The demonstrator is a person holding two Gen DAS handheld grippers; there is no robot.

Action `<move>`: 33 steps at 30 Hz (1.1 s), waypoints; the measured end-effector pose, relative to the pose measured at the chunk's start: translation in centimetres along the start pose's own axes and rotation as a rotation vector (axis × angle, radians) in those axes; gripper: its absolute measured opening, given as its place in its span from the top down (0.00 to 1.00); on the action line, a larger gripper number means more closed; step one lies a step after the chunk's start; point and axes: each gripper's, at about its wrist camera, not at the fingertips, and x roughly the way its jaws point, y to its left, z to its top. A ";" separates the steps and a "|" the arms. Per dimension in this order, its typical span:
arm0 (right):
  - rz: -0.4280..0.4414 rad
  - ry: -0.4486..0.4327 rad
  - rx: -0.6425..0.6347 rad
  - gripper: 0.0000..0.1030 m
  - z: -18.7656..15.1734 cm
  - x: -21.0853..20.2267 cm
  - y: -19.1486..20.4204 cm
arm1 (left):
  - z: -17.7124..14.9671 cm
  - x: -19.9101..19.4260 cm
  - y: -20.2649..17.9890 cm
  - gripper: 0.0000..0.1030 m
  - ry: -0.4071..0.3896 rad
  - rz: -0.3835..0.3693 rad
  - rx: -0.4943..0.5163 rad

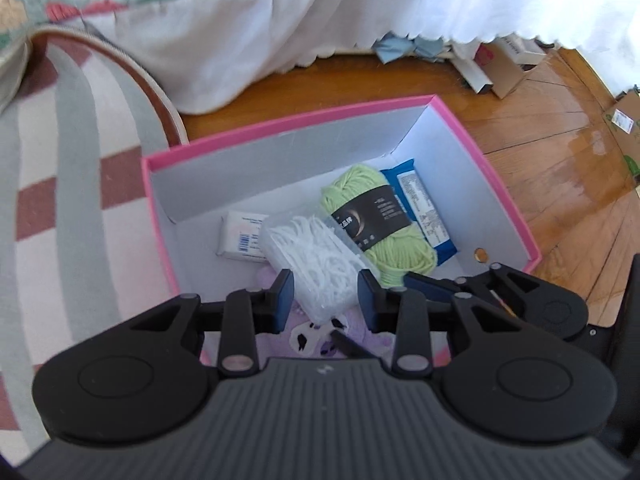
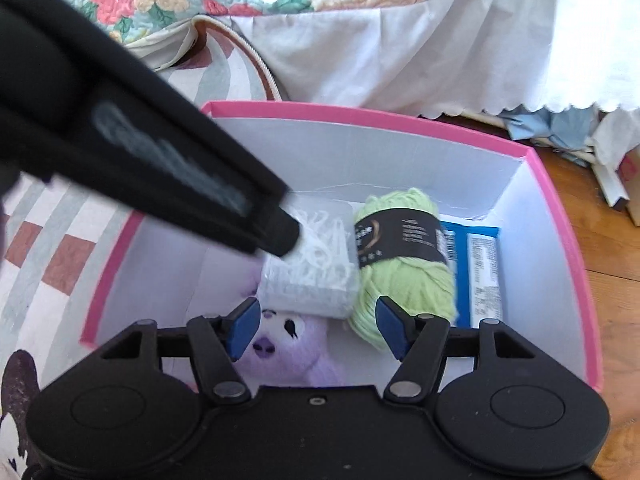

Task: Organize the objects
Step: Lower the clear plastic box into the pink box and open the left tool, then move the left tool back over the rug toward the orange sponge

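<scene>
Tongs (image 1: 325, 296) view alone shows soap box (image 1: 241, 240).

A wooden floor (image 1: 560, 152) runs across the right of the frame. On it sits a pink box (image 1: 280, 124), centre frame, its left side over a striped rug (image 1: 72, 184) spread at the left. Cardboard boxes (image 1: 508, 76) and blue cloth (image 1: 404, 48) lie at the upper right, below a white bed skirt (image 1: 240, 40).
</scene>
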 end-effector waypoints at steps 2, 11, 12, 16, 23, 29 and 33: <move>-0.015 -0.016 -0.005 0.33 -0.2 -1.5 0.2 | -0.2 -1.8 0.0 0.67 0.005 0.012 0.021; -0.017 -0.046 -0.064 0.27 0.6 -7.9 2.9 | -3.1 -11.9 1.3 0.61 -0.076 0.067 0.074; -0.015 -0.052 -0.069 0.26 0.6 -8.8 3.4 | -3.5 -12.6 1.6 0.61 -0.074 0.070 0.073; 0.007 -0.069 -0.074 0.23 1.5 -11.1 4.6 | -5.1 -14.6 2.7 0.56 -0.063 0.084 0.048; 0.079 -0.063 -0.083 0.19 2.3 -13.1 7.1 | -7.6 -18.0 4.9 0.49 -0.108 0.086 -0.047; 0.091 -0.026 -0.041 0.19 2.6 -13.7 8.2 | -9.4 -19.1 6.9 0.43 -0.118 0.153 -0.141; 0.133 -0.008 -0.060 0.19 2.6 -14.3 9.2 | -10.4 -19.1 8.5 0.42 -0.113 0.151 -0.184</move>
